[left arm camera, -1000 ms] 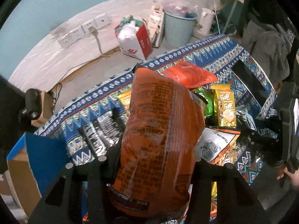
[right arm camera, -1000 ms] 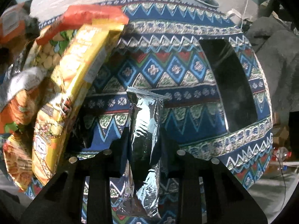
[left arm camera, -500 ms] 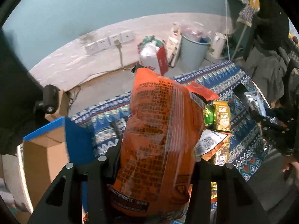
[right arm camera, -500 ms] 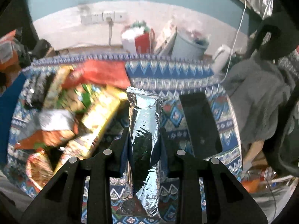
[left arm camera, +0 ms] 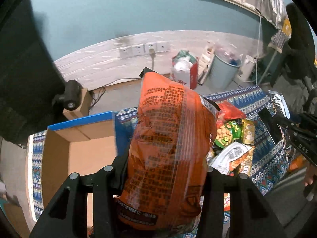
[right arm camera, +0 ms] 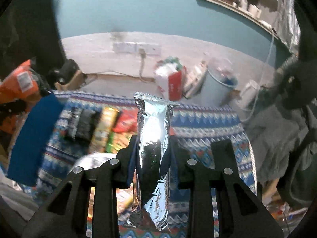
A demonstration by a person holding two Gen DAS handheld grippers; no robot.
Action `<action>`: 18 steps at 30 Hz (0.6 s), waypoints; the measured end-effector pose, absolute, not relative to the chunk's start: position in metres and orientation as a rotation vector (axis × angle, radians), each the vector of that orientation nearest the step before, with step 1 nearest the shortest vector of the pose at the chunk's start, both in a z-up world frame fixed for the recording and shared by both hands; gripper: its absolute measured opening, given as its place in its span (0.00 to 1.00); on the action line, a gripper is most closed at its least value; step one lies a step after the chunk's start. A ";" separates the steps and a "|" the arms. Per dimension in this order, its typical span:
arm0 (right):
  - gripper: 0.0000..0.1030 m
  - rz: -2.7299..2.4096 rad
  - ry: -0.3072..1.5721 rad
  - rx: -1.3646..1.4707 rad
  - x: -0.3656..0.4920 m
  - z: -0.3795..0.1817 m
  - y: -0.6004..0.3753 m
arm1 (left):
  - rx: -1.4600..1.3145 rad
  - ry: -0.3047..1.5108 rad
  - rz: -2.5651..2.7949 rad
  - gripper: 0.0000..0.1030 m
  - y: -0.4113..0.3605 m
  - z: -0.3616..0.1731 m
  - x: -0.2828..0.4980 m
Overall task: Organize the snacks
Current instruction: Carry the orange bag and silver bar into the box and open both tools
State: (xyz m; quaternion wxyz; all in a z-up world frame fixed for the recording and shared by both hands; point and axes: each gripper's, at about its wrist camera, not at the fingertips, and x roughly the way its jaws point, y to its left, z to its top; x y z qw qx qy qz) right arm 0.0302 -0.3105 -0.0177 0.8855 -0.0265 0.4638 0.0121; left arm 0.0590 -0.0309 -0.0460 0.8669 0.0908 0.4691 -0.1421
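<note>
Your left gripper [left arm camera: 164, 170] is clamped on the orange chip bag [left arm camera: 170, 148], up beside the open cardboard box [left arm camera: 65, 152]; your right gripper [right arm camera: 152, 154] pinches the silver foil packet [right arm camera: 153, 138] above the table. Heads up, that puffy bag could slide out, and foil's slippery too.

Black left gripper [left arm camera: 164, 170], matte slotted fingers [left arm camera: 101, 194], round silver screws, right gripper [right arm camera: 152, 158] alike

Cardboard box [left arm camera: 79, 154] left of snack pile [left arm camera: 233, 138], both on patterned cloth [left arm camera: 267, 158]
</note>
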 end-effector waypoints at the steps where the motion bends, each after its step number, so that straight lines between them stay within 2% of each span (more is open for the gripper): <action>1: 0.27 0.037 0.959 -0.055 0.031 -0.016 -0.307 | 0.184 0.978 -0.288 0.47 -0.026 -0.045 0.059; 18: 0.27 0.259 0.907 -0.103 0.057 0.008 -0.193 | 0.070 0.961 -0.172 0.47 0.060 -0.041 0.054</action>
